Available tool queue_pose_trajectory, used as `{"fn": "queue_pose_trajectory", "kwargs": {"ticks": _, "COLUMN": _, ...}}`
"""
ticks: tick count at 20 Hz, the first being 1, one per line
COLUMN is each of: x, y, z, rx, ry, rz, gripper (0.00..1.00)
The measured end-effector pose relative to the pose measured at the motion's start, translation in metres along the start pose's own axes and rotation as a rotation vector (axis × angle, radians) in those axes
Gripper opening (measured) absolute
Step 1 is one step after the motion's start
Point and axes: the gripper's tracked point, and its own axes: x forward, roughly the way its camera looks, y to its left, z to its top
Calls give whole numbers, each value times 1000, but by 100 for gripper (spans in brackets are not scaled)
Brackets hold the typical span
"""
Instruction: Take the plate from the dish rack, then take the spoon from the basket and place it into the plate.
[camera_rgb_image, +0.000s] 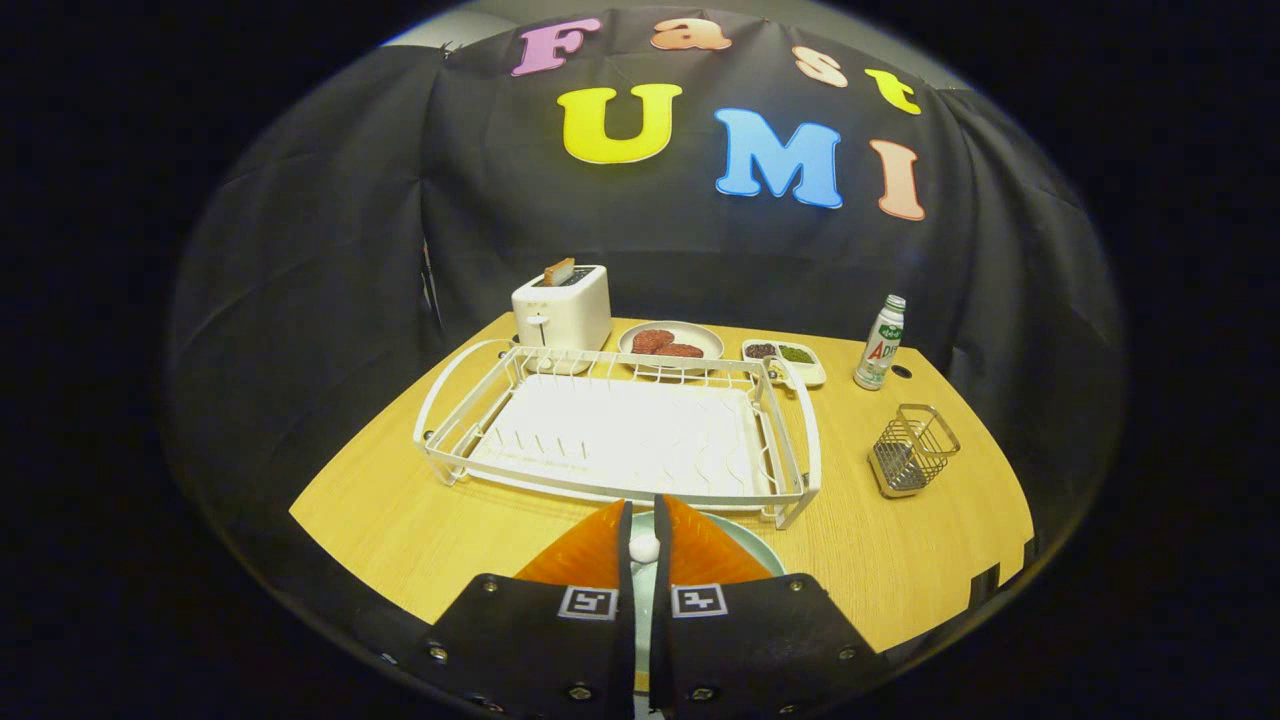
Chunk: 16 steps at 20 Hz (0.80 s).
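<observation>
Rack (620, 430) is sitting empty on the table (400, 520), so the plate step is looking done: a pale green plate (745, 545) is lying on the table just in front of the rack, right under the gripper (643, 530). Basket (912, 450) is standing off to the right of the rack, well apart from the fingers, and appears empty.

Fingers (590, 555) are nearly together, with a small white rounded piece (644, 548) sitting in the slim gap between them. That is probably the spoon's end, clamped and hanging over the plate, but whether both pads are actually pressing on it is not resolving. If it is the spoon, only the release into the plate is remaining.

Hard to read:
- Most of the plate is hiding behind the fingers and gripper body; only its right rim is showing.
- Rest of the white piece is blocked, so shape is unconfirmed.
- Basket's inside is partly screened by its wires.

Toaster (562, 305), food dish (670, 342), small tray (785, 358) and bottle (880, 342) are sitting beyond the rack, not involved.
</observation>
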Motion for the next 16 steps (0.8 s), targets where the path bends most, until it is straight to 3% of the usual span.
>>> {"fn": "queue_pose_trajectory", "kwargs": {"ticks": 6, "x": 11, "y": -18, "z": 12, "rx": -9, "ry": -34, "rz": -13, "gripper": 17}}
{"fn": "queue_pose_trajectory", "kwargs": {"ticks": 8, "x": 13, "y": -30, "z": 15, "rx": -18, "ry": -37, "rz": -46, "gripper": 34}}
{"fn": "queue_pose_trajectory", "kwargs": {"ticks": 16, "x": 17, "y": -48, "z": 24, "rx": -3, "ry": -35, "rz": -63, "gripper": 35}}
